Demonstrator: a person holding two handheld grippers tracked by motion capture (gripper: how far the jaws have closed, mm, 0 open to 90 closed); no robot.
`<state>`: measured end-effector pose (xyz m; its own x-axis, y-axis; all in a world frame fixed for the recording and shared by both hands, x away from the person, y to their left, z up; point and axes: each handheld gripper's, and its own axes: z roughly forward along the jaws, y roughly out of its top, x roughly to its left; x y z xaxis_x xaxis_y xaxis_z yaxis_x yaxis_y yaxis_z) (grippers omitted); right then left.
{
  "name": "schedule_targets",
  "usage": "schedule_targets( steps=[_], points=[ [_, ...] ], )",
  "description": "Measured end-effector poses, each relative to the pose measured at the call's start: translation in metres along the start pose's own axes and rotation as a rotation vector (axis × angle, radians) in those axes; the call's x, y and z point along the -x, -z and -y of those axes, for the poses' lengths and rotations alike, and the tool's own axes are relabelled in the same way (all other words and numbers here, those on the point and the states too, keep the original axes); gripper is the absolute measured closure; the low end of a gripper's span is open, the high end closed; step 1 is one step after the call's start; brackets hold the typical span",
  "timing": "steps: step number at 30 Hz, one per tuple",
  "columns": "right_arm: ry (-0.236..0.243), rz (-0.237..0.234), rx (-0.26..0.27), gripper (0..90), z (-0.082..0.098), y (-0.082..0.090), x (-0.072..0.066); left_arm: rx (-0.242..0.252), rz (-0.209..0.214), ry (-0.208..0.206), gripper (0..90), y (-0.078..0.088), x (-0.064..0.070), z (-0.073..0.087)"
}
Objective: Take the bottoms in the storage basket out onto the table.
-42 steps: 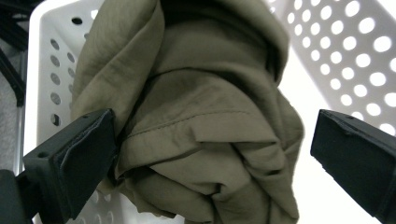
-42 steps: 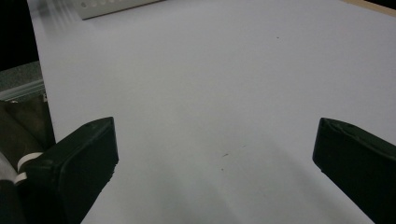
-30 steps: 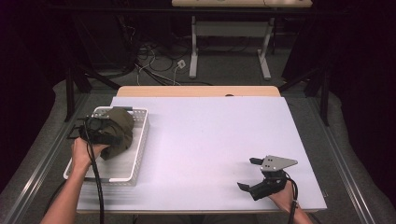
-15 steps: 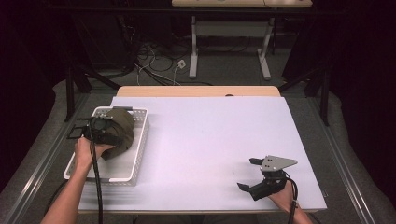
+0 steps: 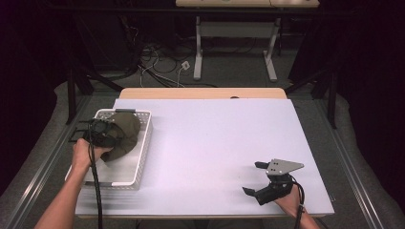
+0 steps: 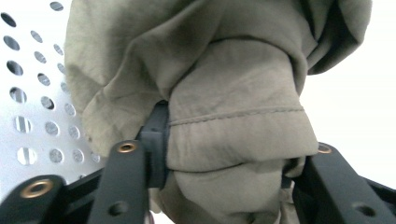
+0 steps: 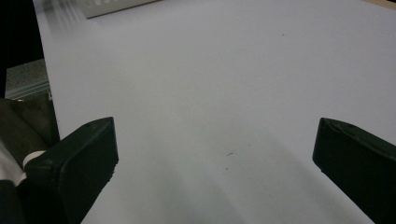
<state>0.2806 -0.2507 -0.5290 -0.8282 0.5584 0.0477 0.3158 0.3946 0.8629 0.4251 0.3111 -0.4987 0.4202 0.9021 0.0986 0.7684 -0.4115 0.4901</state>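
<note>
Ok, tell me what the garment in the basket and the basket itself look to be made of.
Garment: olive woven cloth, probably cotton or a blend; matte, creased, with a stitched hem line. Basket: white perforated sheet with round holes, smooth finish; painted metal or plastic, the pictures leave that open.

In the left gripper view, the left gripper (image 6: 224, 186) has its two black jaws risen from the bottom edge, one at the left and one at the right, and they have just been closing. Between them sits a bunched fold of olive-green cloth (image 6: 219, 93), its stitched hem running level across the middle, and the cloth presses against both jaws. Behind the cloth at the left stands the white perforated wall of a basket (image 6: 32, 98), dotted with round holes.
</note>
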Motion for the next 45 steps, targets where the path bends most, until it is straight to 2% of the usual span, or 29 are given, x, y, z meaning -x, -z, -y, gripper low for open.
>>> schedule_targets(
  steps=[3, 5, 7, 10, 14, 20, 24, 26, 29, 31, 37, 41, 43, 45],
  points=[
    [0.002, -0.005, -0.004, 0.0, 0.000, 0.000, 0.000, -0.015, 0.006, -0.052, 57.4, 0.003, -0.001, -0.004],
    [-0.002, -0.003, 0.002, 0.0, 0.001, 0.000, 0.000, -0.022, 0.013, -0.068, 58.1, 0.006, -0.003, -0.007],
    [-0.003, -0.002, 0.001, 0.0, 0.001, 0.000, 0.000, -0.021, 0.017, -0.067, 58.3, 0.008, -0.004, -0.008],
    [-0.001, -0.001, 0.003, 0.0, 0.001, 0.000, 0.001, -0.017, 0.023, -0.096, 59.0, 0.016, -0.008, -0.010],
    [0.001, -0.002, 0.003, 0.0, 0.001, 0.000, 0.001, -0.010, 0.032, -0.106, 59.2, 0.024, -0.011, -0.010],
    [-0.006, -0.003, -0.005, 0.0, 0.001, 0.000, 0.001, 0.003, 0.056, -0.120, 59.1, 0.045, -0.018, -0.013],
    [-0.002, 0.000, -0.005, 0.0, 0.001, 0.000, 0.001, 0.011, 0.067, -0.138, 58.8, 0.059, -0.018, -0.016],
    [0.005, 0.000, 0.001, 0.0, 0.001, 0.000, 0.002, 0.031, 0.076, -0.144, 58.7, 0.070, -0.017, -0.019],
    [0.005, 0.001, 0.006, 0.0, 0.001, -0.001, 0.003, 0.043, 0.079, -0.148, 58.7, 0.077, -0.016, -0.022],
    [0.004, 0.003, 0.003, 0.0, 0.001, 0.000, 0.002, 0.062, 0.087, -0.160, 58.7, 0.087, -0.013, -0.026],
    [0.006, 0.003, 0.007, 0.0, 0.001, -0.001, 0.003, 0.102, 0.105, -0.195, 58.6, 0.103, -0.001, -0.035],
    [0.005, 0.006, 0.002, 0.0, 0.001, 0.000, 0.003, 0.131, 0.151, -0.231, 58.5, 0.110, 0.018, -0.047],
    [0.004, 0.005, 0.006, 0.0, 0.001, 0.000, 0.003, 0.136, 0.154, -0.241, 58.4, 0.111, 0.023, -0.049],
    [0.004, 0.009, 0.001, 0.0, 0.001, 0.000, 0.003, 0.140, 0.172, -0.267, 58.4, 0.110, 0.038, -0.056]
  ],
)
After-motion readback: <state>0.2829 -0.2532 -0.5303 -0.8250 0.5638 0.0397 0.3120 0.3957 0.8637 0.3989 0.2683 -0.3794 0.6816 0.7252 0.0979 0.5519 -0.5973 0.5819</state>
